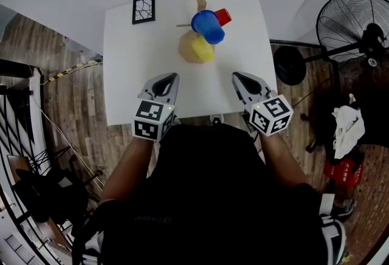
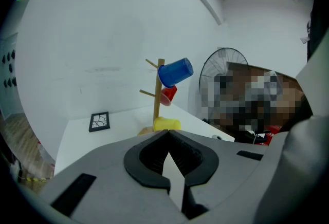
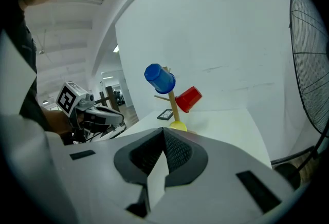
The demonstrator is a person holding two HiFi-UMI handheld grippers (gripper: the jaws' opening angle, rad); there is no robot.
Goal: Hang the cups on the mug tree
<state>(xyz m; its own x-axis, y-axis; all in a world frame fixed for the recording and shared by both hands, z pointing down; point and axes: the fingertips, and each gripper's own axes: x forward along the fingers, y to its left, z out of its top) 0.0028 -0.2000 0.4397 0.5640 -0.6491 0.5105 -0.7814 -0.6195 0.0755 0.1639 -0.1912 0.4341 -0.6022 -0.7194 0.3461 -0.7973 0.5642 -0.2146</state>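
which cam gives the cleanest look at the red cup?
Right gripper view: the red cup hangs clear, whole side showing. Head view and left gripper view show only part of it, partly hidden by the blue cup.

A white table (image 1: pixel 127 75) carries a wooden mug tree (image 1: pixel 187 50) near its far edge; a black-framed patterned card (image 1: pixel 143 10) lies flat, left of the tree.

The left tongs (image 1: pixel 175 76) and the right tongs (image 1: pixel 236 75) are held side by side, well apart, both pointed toward the far side and tilted somewhat downward. The jaws of each are closed tip to tip, and nothing is gripped between them. The left forearm (image 1: pixel 126 165) and right forearm (image 1: pixel 284 159) are extended forward.
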